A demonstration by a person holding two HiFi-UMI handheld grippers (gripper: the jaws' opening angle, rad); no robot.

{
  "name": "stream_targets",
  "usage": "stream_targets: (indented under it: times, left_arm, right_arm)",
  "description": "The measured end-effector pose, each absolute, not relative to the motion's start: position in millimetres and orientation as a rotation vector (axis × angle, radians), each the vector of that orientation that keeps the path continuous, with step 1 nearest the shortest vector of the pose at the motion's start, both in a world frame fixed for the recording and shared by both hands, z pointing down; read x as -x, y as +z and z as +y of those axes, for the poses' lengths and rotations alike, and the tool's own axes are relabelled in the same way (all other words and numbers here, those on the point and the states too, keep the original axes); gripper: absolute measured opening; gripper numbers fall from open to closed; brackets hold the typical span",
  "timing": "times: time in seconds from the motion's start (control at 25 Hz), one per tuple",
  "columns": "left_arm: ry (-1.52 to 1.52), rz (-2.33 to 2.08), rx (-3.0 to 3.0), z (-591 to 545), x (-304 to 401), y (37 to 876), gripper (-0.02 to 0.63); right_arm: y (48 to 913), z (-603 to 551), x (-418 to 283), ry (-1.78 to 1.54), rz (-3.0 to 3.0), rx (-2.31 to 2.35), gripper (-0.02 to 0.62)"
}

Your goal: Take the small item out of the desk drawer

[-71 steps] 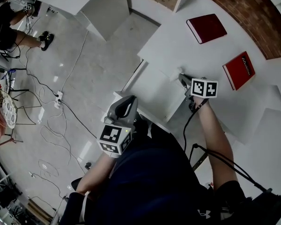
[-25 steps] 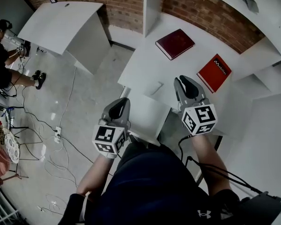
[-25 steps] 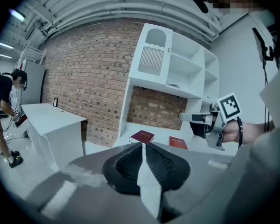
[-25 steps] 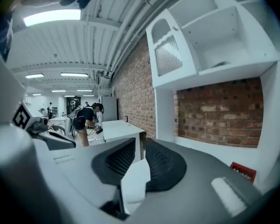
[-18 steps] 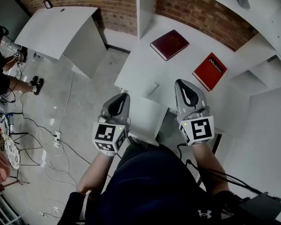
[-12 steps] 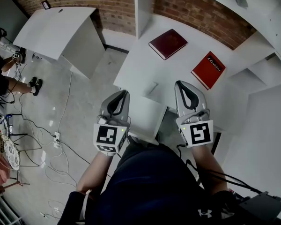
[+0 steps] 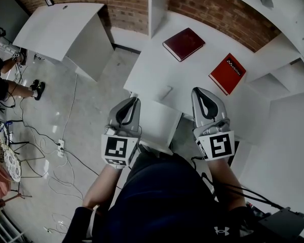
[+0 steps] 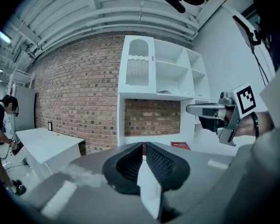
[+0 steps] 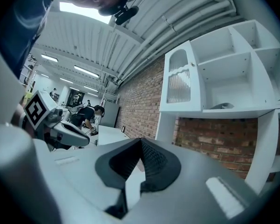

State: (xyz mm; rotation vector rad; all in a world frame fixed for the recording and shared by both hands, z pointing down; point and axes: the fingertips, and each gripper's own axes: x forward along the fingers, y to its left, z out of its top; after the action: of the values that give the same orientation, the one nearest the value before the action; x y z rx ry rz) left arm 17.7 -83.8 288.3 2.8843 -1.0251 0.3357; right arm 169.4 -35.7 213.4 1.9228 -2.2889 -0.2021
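Nearest the person's dark-clothed lap, the left gripper (image 7: 133,100) and right gripper (image 7: 199,91) are held side by side, each with its jaws pressed together and nothing between them. Between and below them the white drawer (image 7: 159,125) stands pulled out from the desk (image 7: 192,67). Just beyond the drawer, the small pale item (image 7: 165,93) lies flat on the desk top, apart from both grippers. Farther back rest a dark red book (image 7: 183,43) and a red book (image 7: 227,73), then the brick wall (image 7: 213,11)
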Motion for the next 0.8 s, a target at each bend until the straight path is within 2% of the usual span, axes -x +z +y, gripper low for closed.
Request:
stream_targets:
  times: [0.8]
  left_arm:
    - [0.386, -0.952, -2.894, -90.4, -31.2, 300.9, 0.023]
  right_arm:
    - [214.8, -39.9, -177.0, -0.156, -2.285, -1.968, 0.002]
